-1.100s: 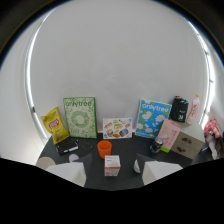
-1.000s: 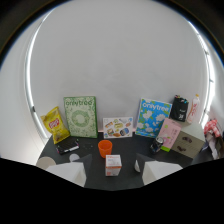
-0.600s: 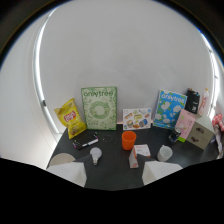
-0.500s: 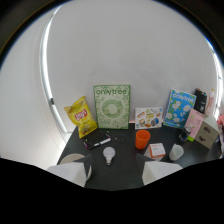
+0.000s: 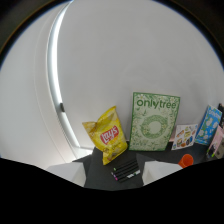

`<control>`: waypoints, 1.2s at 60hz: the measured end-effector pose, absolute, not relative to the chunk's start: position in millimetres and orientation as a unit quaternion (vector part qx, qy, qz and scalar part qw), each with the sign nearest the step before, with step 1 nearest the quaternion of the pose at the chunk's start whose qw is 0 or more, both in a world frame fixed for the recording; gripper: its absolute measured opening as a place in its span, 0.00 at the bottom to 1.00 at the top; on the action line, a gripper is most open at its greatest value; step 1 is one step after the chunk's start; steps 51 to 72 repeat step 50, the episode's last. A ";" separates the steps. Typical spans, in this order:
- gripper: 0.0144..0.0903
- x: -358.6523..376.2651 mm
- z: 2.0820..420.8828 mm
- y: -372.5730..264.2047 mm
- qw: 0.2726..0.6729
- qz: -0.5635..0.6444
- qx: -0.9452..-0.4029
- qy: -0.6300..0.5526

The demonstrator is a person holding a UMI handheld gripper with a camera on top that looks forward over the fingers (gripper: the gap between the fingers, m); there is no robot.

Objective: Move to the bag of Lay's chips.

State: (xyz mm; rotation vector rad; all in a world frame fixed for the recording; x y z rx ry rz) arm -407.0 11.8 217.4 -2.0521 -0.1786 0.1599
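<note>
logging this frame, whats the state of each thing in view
Lay's bag: upright, leaning at the wall
onlytree box: upright
markers: lying flat ahead of the gripper
orange cup: upright
gripper: open, holding nothing

A glossy, crinkled foil look was shown by the chips bag (image 5: pixel 107 135); beside it, the box (image 5: pixel 153 122) appeared matt printed card, the table (image 5: pixel 102 172) smooth and dark.

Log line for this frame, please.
phase: approach | target: Lay's bag ahead, upright beside onlytree box | fingers: open, empty
</note>
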 end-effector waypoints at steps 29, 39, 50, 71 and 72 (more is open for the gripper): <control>0.93 -433.7 165.6 71.8 0.472 0.065 -0.876 -0.080; 0.92 -433.9 163.5 72.3 0.468 0.064 -0.878 -0.079; 0.93 -432.8 163.4 70.5 0.468 0.062 -0.878 -0.080; 0.93 -432.8 163.4 70.5 0.468 0.062 -0.878 -0.080; 0.93 -432.8 163.4 70.5 0.468 0.062 -0.878 -0.080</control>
